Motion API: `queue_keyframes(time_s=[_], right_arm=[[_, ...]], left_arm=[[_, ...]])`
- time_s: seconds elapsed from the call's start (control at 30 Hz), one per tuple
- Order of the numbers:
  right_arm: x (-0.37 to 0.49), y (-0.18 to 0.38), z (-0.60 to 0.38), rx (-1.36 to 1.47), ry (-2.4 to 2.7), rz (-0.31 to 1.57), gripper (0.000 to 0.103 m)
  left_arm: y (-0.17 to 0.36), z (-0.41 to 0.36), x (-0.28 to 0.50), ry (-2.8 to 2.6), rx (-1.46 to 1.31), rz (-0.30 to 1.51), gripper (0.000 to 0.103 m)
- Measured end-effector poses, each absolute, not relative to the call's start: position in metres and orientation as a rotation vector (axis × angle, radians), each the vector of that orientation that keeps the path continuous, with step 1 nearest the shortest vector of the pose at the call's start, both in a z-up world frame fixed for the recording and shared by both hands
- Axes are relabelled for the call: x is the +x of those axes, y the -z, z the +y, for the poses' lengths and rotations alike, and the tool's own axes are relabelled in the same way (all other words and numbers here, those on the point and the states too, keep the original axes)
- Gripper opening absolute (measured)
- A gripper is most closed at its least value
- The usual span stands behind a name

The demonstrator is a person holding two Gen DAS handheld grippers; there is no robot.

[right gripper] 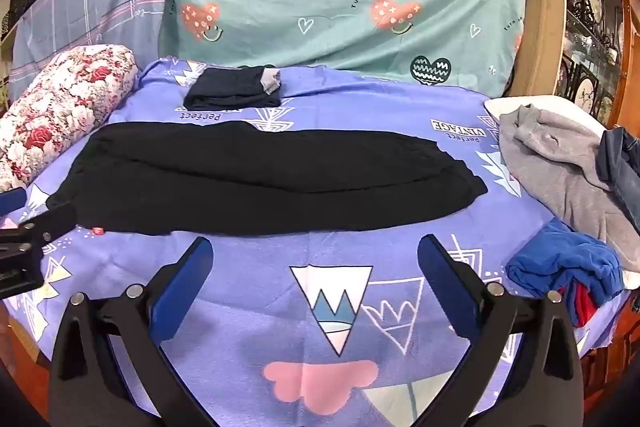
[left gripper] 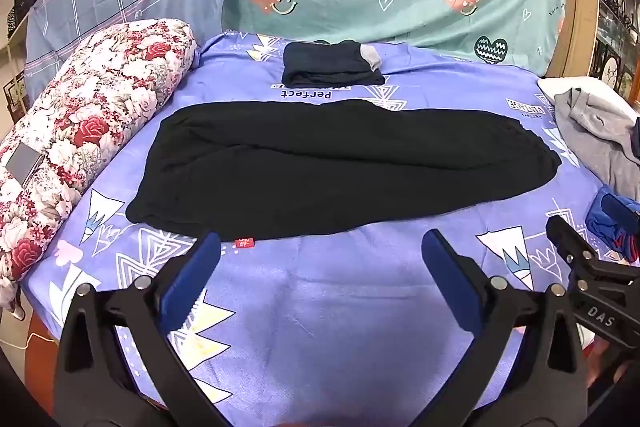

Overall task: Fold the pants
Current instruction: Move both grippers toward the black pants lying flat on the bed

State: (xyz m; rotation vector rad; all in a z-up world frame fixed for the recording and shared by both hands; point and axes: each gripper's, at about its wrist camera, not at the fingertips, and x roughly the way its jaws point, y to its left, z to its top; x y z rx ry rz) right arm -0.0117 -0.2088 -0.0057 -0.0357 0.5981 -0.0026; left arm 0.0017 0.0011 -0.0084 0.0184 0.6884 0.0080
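1. The black pants (left gripper: 340,163) lie flat across the middle of the frame on the purple bed sheet (left gripper: 320,307), probably spread for folding.
2. A folded dark garment (left gripper: 332,69) sits above them, likely finished.
3. The left tool (left gripper: 320,259) and right tool (right gripper: 316,263) are both wide open, holding nothing, near the lower pants edge.

Your black pants (left gripper: 336,167) lie spread across the purple printed bedsheet (left gripper: 320,307); behind them sits a folded dark garment (left gripper: 332,69), the floral bolster (left gripper: 80,131) left, a grey garment (right gripper: 560,163) (perhaps a sweatshirt) right.
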Motion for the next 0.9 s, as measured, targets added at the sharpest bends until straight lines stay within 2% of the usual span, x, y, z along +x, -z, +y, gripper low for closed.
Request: queue_keyframes(time_s=[0.9], right_arm=[[0.014, 0.025, -0.207, 0.018, -0.087, 0.631, 0.102]], left_arm=[[0.032, 0.008, 0.036, -0.034, 0.001, 0.756, 0.101]])
